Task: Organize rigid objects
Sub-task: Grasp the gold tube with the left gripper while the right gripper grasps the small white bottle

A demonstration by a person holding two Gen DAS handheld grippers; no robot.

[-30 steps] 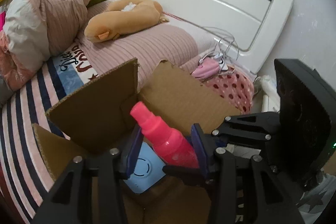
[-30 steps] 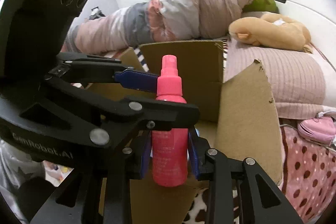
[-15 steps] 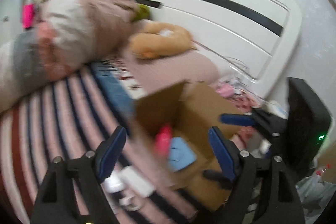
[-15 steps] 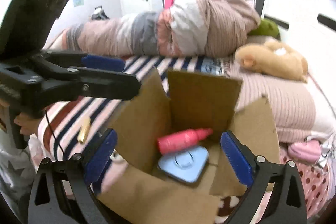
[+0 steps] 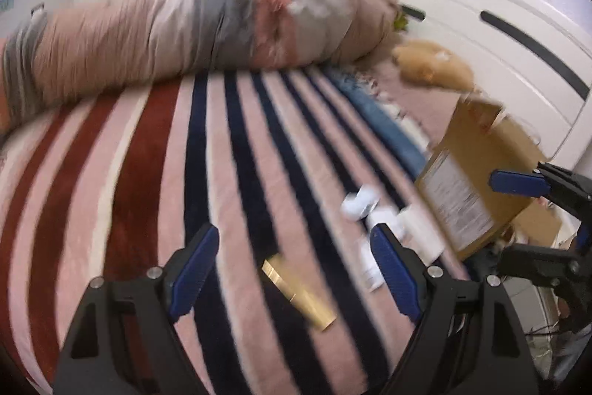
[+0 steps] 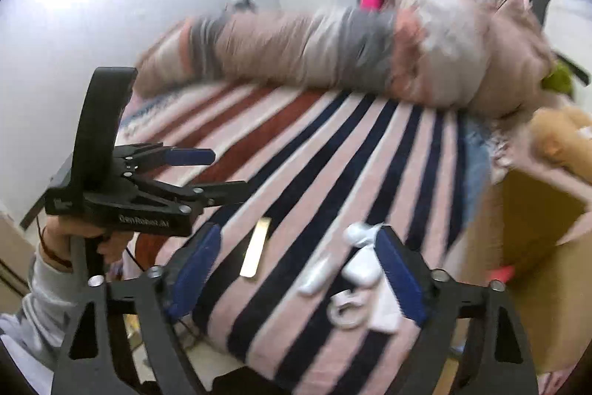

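My left gripper (image 5: 294, 271) hangs over the striped blanket (image 5: 148, 173) with its fingers (image 5: 194, 267) spread wide and nothing between them. Below the gap lies a gold bar (image 5: 298, 291), flat on the blanket, touching neither finger. My right gripper (image 6: 296, 274) is just as wide apart and empty. Between its fingers, on the blanket, a small heap of white things (image 6: 351, 280) lies together: a long white piece, a rounded case and a ring-shaped bit; blur hides what each one is. The same gold bar (image 6: 256, 252) lies to their left, apart from them. A cardboard box (image 6: 536, 247) stands at the right edge of the bed, flaps up, and something pink (image 6: 501, 273) shows low in it. A rolled quilt (image 6: 351, 50) runs across the far side of the bed.
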